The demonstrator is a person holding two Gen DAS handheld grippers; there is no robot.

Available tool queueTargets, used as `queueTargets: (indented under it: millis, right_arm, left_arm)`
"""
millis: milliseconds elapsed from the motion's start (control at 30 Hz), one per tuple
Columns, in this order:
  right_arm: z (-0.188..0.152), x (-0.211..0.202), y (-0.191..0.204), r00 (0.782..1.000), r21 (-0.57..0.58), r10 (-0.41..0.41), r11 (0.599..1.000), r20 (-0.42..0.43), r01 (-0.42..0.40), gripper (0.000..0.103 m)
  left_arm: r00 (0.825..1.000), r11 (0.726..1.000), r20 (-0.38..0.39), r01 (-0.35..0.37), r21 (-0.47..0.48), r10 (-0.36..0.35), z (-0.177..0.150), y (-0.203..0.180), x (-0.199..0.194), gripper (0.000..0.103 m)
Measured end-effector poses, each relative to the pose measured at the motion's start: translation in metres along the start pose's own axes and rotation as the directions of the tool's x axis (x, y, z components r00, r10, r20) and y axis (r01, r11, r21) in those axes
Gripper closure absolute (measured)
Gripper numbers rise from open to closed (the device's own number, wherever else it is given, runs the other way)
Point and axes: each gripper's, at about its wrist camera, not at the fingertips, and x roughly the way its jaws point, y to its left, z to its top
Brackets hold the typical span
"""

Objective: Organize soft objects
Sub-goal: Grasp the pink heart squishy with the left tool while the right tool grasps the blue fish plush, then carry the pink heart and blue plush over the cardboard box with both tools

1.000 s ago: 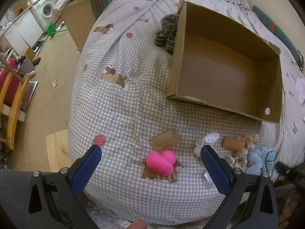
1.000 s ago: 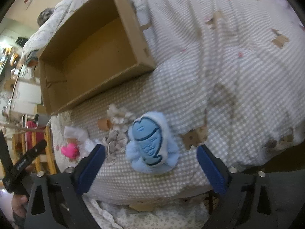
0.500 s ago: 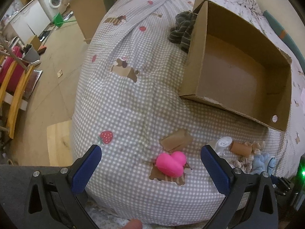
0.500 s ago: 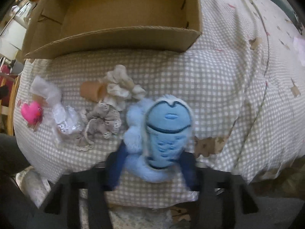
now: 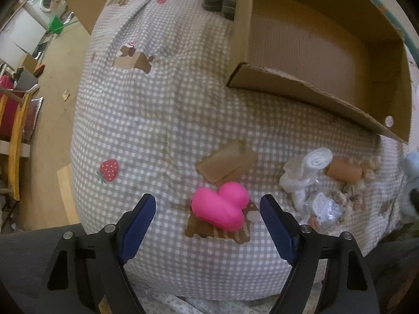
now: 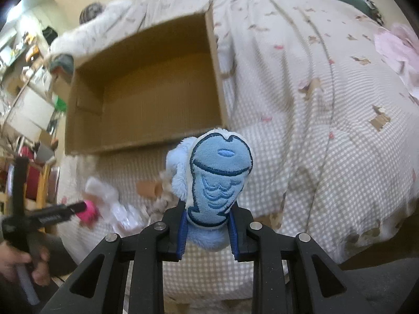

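On the gingham-covered bed [image 5: 157,110], near its front edge, a pink heart toy [image 5: 220,209] is framed between the left gripper [image 5: 208,210]'s closing, still-apart fingers, while a blue fish plush [image 6: 218,180] is clamped, lifted before the cardboard box [image 6: 146,136], by the right gripper [image 6: 208,231]; no writing is readable.

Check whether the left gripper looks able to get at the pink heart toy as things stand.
Probably yes. The left gripper is open, its jaws just narrowing, and the pink heart toy lies between its fingers with nothing over it; the brown card sits just beyond.
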Motion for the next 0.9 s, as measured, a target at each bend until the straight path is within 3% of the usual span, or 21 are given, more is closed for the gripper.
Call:
queueTargets:
  millis: [133,267,333,400,600,900]
  right_arm:
    - [0.001,-0.009,-0.007,1.0,0.015,0.016,1.0,0.021,-0.016,0.075]
    - [0.004,-0.013,-0.005,1.0,0.007,0.027,1.0,0.007,-0.027,0.075]
    - [0.002,-0.007,0.005,0.999,-0.003,0.035,0.999,0.003,-0.035,0.075]
    - [0.001,-0.007,0.009,0.999,-0.013,0.039,0.999,0.002,-0.039,0.075]
    - [-0.002,-0.003,0.012,0.999,-0.018,0.046,0.999,0.002,-0.046,0.075]
    - [-0.003,-0.002,0.02,0.998,-0.037,0.057,0.998,0.003,-0.057,0.075]
  left_arm:
    - [1.0,1.0,-0.018,0.003,-0.013,-0.003,0.006,0.001,0.009,0.025]
    - [0.997,0.999,-0.068,0.036,-0.033,-0.038,0.01,0.001,0.025,0.044]
    - [0.996,0.998,-0.074,0.046,-0.035,-0.048,0.01,0.001,0.028,0.045]
    - [0.996,0.999,-0.07,0.052,-0.014,-0.053,0.011,-0.003,0.029,0.059]
    - [0.995,0.998,-0.079,0.064,-0.002,-0.064,0.0,-0.009,0.031,0.061]
    - [0.995,0.997,-0.055,0.079,-0.011,-0.079,-0.014,0.001,0.004,0.063]
